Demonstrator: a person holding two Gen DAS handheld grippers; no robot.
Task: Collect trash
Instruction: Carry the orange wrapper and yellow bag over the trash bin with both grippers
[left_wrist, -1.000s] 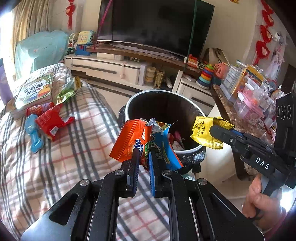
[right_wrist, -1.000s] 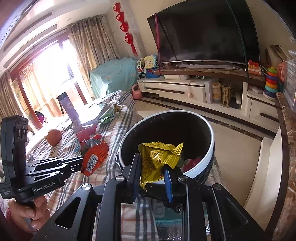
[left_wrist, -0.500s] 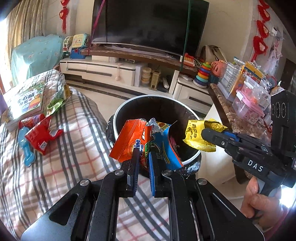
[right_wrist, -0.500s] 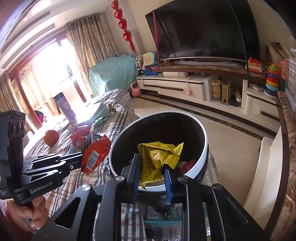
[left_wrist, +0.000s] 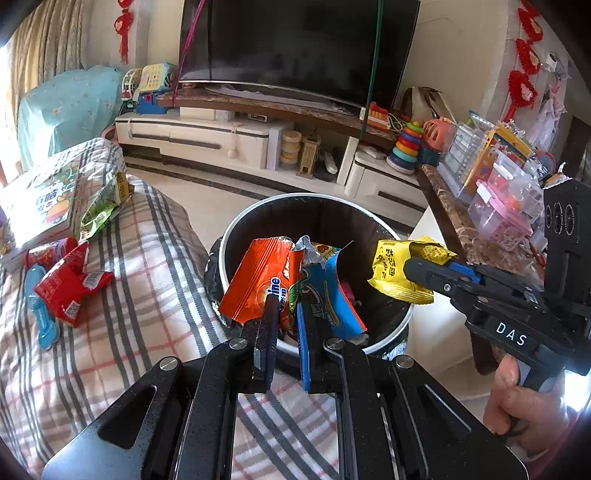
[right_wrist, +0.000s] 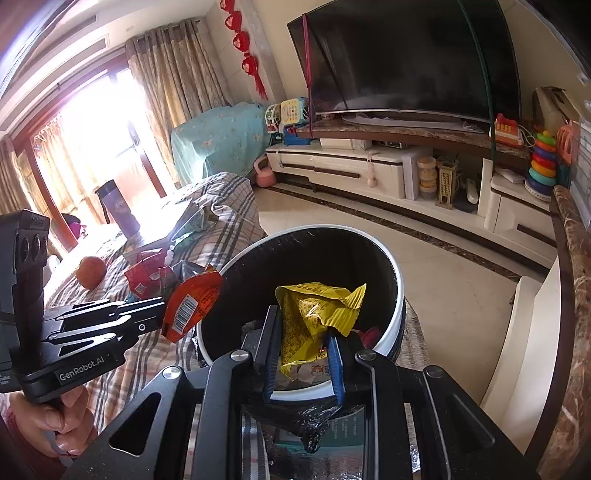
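Observation:
A round bin (left_wrist: 388, 334) (right_wrist: 391, 332) with a white rim and black liner stands beside the plaid-covered sofa (left_wrist: 140, 280). My left gripper (left_wrist: 290, 306) is shut on an orange and blue snack wrapper (left_wrist: 258, 280), held over the bin's near edge. In the right wrist view that wrapper (right_wrist: 192, 306) shows at the left gripper's (right_wrist: 162, 310) tip. My right gripper (right_wrist: 303, 332) is shut on a crumpled yellow wrapper (right_wrist: 314, 325), also over the bin; the left wrist view shows the yellow wrapper (left_wrist: 399, 269) in the right gripper (left_wrist: 410, 269). Red wrappers (left_wrist: 70, 288) and a green one (left_wrist: 103, 206) lie on the sofa.
A book (left_wrist: 44, 206), a blue toy (left_wrist: 40, 314) and an orange fruit (right_wrist: 90, 271) lie on the sofa. A TV cabinet (left_wrist: 229, 144) with toys lines the far wall. A cluttered marble counter (left_wrist: 454, 229) stands right of the bin. Tiled floor (right_wrist: 443, 280) lies beyond.
Both grippers have drifted toward the bin with their wrappers still held; the bin now sits closer and more centred under them. Neither grip has changed.

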